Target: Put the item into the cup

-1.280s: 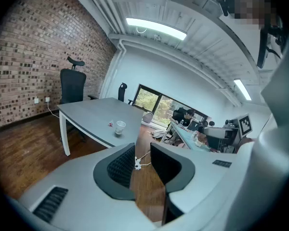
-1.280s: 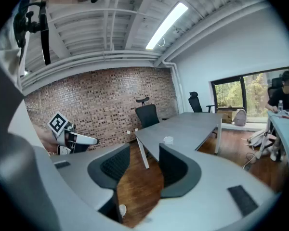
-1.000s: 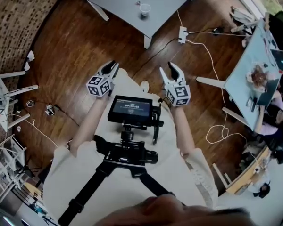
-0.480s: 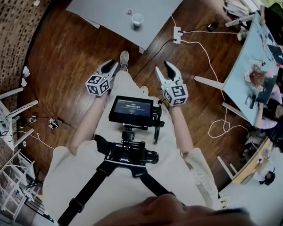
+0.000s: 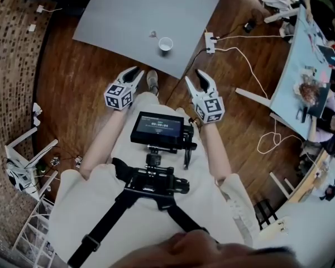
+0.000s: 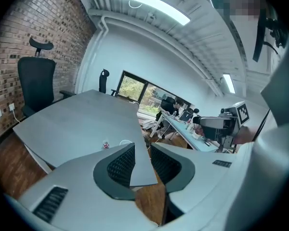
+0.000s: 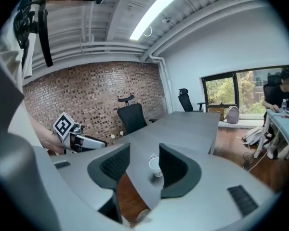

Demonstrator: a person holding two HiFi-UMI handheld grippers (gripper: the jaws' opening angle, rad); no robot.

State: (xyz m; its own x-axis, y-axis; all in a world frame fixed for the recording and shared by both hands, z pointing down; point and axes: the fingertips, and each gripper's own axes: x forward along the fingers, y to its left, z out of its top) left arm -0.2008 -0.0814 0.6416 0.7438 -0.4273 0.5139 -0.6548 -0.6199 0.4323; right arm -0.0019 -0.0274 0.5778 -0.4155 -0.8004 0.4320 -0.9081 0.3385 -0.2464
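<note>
A white paper cup [image 5: 166, 44] stands near the front corner of the grey table [image 5: 123, 15]. A small pinkish item [image 5: 153, 34] lies just behind the cup on the left. My left gripper [image 5: 134, 73] and right gripper [image 5: 195, 77] are held over the wooden floor, short of the table edge, both open and empty. In the right gripper view the cup [image 7: 155, 166] shows between the open jaws, with the item [image 7: 152, 156] behind it. The left gripper view has the item [image 6: 106, 144] and the cup's rim [image 6: 126, 142] just above the left jaw.
A white power strip [image 5: 210, 41] with cables lies on the floor right of the table corner. A second table [image 5: 293, 77] with clutter and seated people is at far right. White chair frames [image 5: 22, 161] lie at left. Black office chairs [image 7: 133, 117] stand behind the table.
The table and cup have come closer and lower in the head view as the person walks up to them. Both grippers stay open and empty, held in front.
</note>
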